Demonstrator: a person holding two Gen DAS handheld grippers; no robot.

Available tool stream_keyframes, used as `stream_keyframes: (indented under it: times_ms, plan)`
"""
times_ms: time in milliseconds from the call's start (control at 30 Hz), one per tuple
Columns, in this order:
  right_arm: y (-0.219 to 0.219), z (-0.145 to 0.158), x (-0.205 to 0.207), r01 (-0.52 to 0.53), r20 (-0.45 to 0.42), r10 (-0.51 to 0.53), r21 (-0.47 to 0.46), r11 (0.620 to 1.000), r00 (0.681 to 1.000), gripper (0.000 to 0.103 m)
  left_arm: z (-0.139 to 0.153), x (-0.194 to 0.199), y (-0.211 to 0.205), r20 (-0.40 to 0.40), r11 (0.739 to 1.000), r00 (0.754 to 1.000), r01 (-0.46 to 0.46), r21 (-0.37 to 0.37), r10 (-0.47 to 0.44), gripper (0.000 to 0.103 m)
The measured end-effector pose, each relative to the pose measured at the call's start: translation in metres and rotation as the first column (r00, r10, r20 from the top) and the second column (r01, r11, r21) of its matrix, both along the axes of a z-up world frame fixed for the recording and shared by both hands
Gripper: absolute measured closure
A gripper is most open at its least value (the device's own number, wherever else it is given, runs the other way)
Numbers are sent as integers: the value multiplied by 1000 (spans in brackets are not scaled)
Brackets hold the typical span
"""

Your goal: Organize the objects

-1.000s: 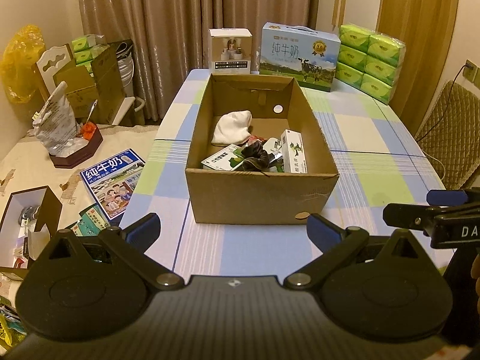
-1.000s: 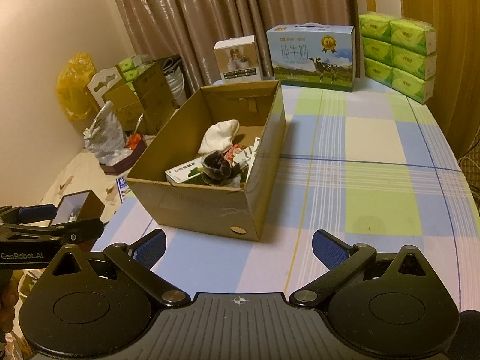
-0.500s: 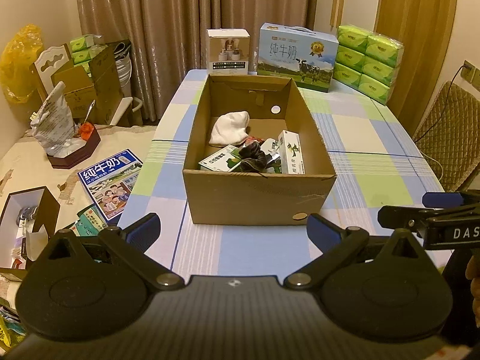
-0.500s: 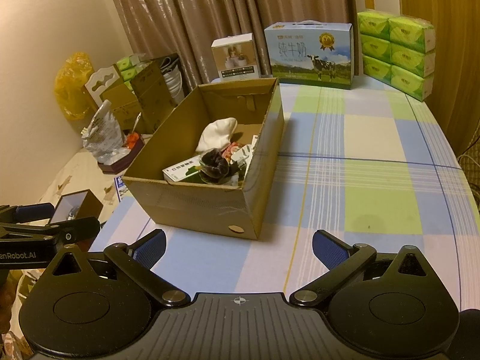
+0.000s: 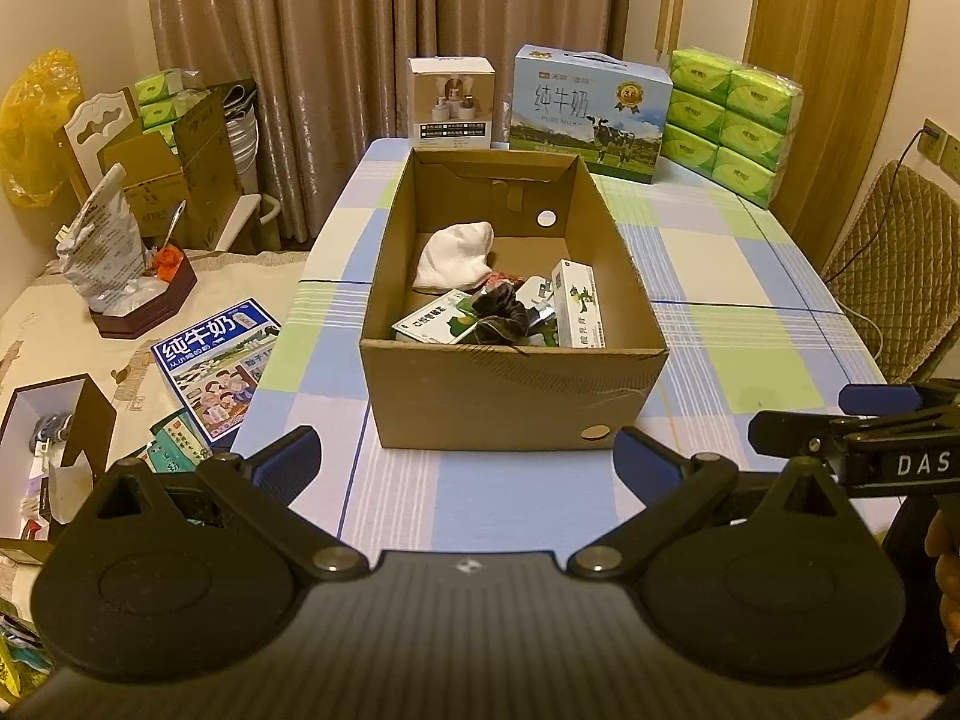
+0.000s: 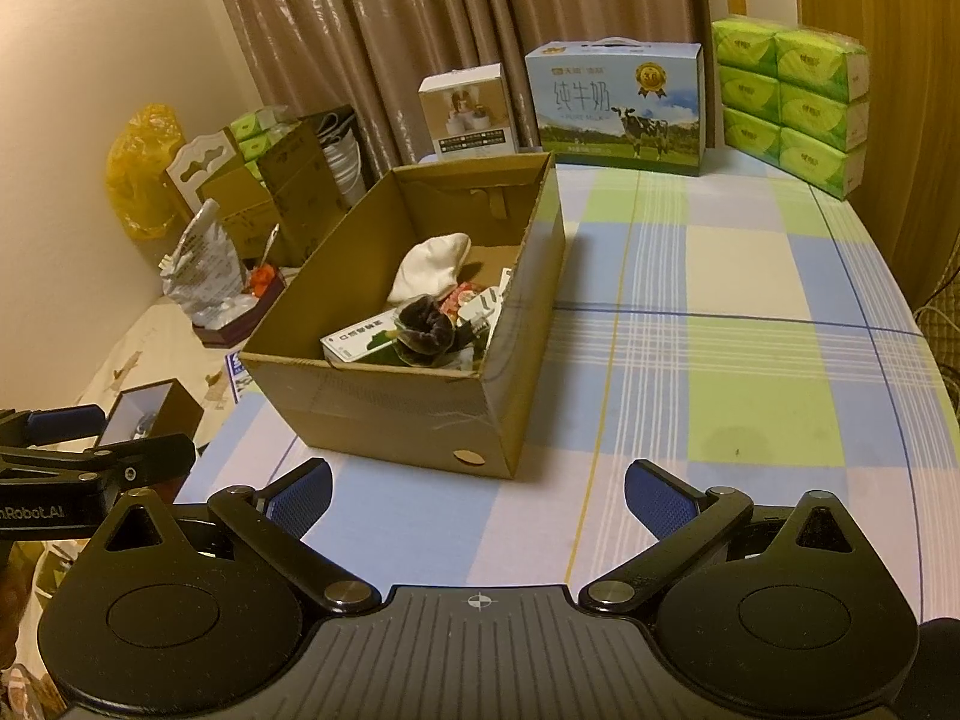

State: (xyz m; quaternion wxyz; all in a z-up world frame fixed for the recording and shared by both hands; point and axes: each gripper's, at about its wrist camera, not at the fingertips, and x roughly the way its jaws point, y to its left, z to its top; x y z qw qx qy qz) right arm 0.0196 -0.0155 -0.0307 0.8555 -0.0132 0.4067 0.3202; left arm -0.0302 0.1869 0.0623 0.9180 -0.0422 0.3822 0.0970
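An open cardboard box (image 5: 510, 402) (image 6: 384, 420) stands on the checked table (image 5: 738, 276) (image 6: 738, 324). Inside lie a white cloth (image 5: 456, 255) (image 6: 432, 267), a dark crumpled item (image 5: 498, 315) (image 6: 423, 327), a small upright carton (image 5: 579, 303) and flat green-and-white packets (image 5: 429, 324) (image 6: 354, 345). My left gripper (image 5: 465, 459) hangs open and empty just in front of the box. My right gripper (image 6: 477, 492) is open and empty too, near the box's front right corner; it also shows at the right edge of the left wrist view.
At the table's far end stand a milk carton case (image 5: 591, 105) (image 6: 618, 105), a small white product box (image 5: 451, 99) (image 6: 469, 111) and stacked green tissue packs (image 5: 729, 120) (image 6: 792, 102). Left of the table, boxes, bags and a milk leaflet (image 5: 213, 354) clutter a lower surface. A padded chair (image 5: 888, 264) is at right.
Both grippers have drawn back and risen slightly, so the box looks a little farther off. Nothing in the box moved; both stay open.
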Motion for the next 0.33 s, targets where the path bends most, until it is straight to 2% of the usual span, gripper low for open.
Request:
stream_keyframes:
  times_ms: [333]
  plan:
    - [0, 0, 1, 1, 0, -1, 0, 1000, 1000, 2, 0, 2, 0, 3, 1000, 1000, 3, -8, -3, 1]
